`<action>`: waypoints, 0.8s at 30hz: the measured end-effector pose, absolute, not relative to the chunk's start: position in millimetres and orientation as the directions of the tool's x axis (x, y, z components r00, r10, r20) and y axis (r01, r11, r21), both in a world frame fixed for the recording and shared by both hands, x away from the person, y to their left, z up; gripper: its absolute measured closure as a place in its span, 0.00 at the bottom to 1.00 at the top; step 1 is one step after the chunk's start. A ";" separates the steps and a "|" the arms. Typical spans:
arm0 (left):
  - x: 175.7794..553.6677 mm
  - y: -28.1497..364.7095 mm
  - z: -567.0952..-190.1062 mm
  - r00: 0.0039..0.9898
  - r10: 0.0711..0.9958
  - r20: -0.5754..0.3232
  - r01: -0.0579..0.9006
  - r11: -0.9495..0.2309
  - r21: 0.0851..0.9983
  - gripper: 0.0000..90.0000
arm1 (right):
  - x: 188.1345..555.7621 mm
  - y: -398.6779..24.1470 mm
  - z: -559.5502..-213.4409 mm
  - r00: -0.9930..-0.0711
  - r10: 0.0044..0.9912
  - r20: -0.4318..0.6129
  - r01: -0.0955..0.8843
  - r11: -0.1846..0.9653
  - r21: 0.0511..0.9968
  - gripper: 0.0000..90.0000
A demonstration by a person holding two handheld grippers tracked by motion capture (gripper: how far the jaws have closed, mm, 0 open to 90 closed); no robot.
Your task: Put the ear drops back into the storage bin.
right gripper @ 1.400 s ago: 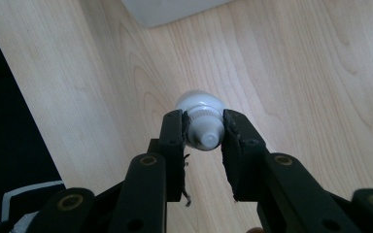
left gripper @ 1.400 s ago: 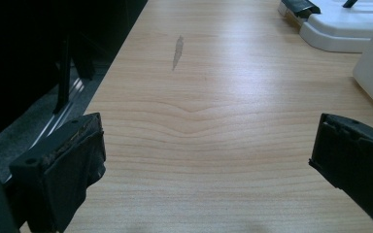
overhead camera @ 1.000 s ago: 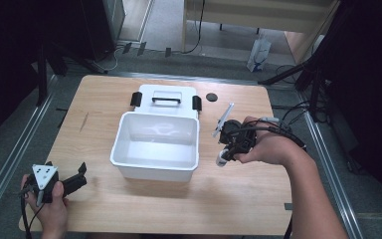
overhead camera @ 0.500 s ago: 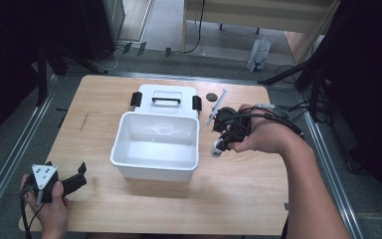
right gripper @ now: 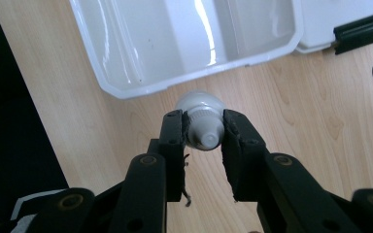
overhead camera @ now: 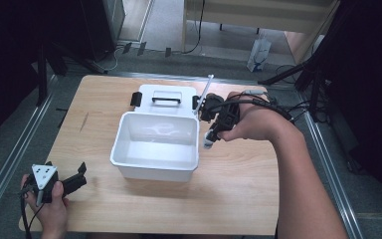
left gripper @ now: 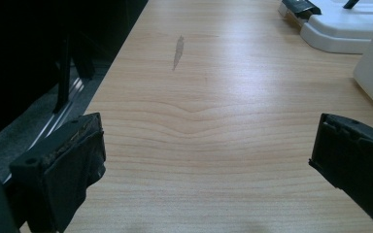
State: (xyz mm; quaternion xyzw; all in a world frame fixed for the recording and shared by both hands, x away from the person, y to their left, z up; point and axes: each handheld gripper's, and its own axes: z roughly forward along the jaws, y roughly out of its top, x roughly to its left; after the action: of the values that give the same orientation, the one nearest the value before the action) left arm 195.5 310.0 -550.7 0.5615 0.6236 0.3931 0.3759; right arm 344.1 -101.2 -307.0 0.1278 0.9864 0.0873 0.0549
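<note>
One white ribbed-cap tube, glossy plastic bin

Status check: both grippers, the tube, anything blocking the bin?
Right gripper shut on white tube, beside open bin. Left gripper open, holding nothing. Nothing blocking the bin.

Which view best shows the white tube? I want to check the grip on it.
The right gripper view: the right claw pinches the white tube at its cap end. The high view shows the tube small, beside the white bin.
</note>
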 end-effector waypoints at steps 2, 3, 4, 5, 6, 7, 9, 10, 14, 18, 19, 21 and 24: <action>195.4 310.1 -550.7 -0.086 0.996 -0.028 0.404 0.060 0.913 0.00 | 344.6 -95.3 -304.7 -0.962 0.258 -0.091 0.239 0.954 0.182 0.80; 195.4 310.1 -550.7 -0.086 0.996 -0.028 0.404 0.060 0.913 0.00 | 345.0 -91.9 -303.9 -0.963 0.252 -0.095 0.232 0.956 0.181 0.80; 195.5 309.7 -550.8 -0.088 0.996 -0.029 0.404 0.062 0.913 0.00 | 345.3 -88.3 -303.1 -0.965 0.245 -0.097 0.225 0.957 0.182 0.80; 195.5 309.7 -550.8 -0.088 0.996 -0.029 0.404 0.062 0.913 0.00 | 345.3 -88.3 -303.1 -0.965 0.245 -0.097 0.225 0.957 0.182 0.80; 195.5 309.7 -550.8 -0.088 0.996 -0.029 0.403 0.062 0.913 0.00 | 345.5 -79.2 -301.6 -0.968 0.233 -0.097 0.212 0.959 0.188 0.80; 195.5 309.7 -550.8 -0.088 0.996 -0.029 0.403 0.062 0.913 0.00 | 345.5 -79.2 -301.6 -0.968 0.233 -0.097 0.212 0.959 0.188 0.80; 195.6 309.8 -550.8 -0.088 0.996 -0.030 0.404 0.063 0.913 0.00 | 345.7 -67.4 -302.3 -0.973 0.213 -0.089 0.193 0.963 0.189 0.80; 195.6 309.8 -550.8 -0.088 0.996 -0.030 0.404 0.063 0.913 0.00 | 345.7 -67.4 -302.3 -0.973 0.213 -0.089 0.193 0.963 0.189 0.80; 195.6 310.2 -550.8 -0.086 0.996 -0.033 0.403 0.065 0.913 0.00 | 347.2 -52.1 -307.2 -0.978 0.189 -0.090 0.170 0.968 0.186 0.80; 195.8 310.4 -550.8 -0.086 0.996 -0.036 0.401 0.067 0.914 0.00 | 350.0 -39.7 -315.1 -0.981 0.175 -0.085 0.158 0.971 0.179 0.80; 195.9 310.5 -550.9 -0.086 0.996 -0.036 0.400 0.068 0.914 0.00 | 350.0 -39.7 -315.1 -0.981 0.175 -0.085 0.158 0.971 0.179 0.80; 196.0 310.6 -550.9 -0.086 0.996 -0.037 0.400 0.069 0.914 0.00 | 351.5 -36.9 -318.3 -0.982 0.167 -0.082 0.151 0.973 0.173 0.80; 195.9 310.8 -550.8 -0.086 0.996 -0.038 0.403 0.070 0.913 0.00 | 353.5 -33.8 -324.7 -0.982 0.171 -0.077 0.156 0.973 0.169 0.80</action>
State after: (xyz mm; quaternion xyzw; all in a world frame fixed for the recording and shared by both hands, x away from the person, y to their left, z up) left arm 195.9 310.8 -550.8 0.5591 0.6252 0.3903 0.3798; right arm 353.5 -33.8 -324.7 0.0822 0.9922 0.0814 0.0456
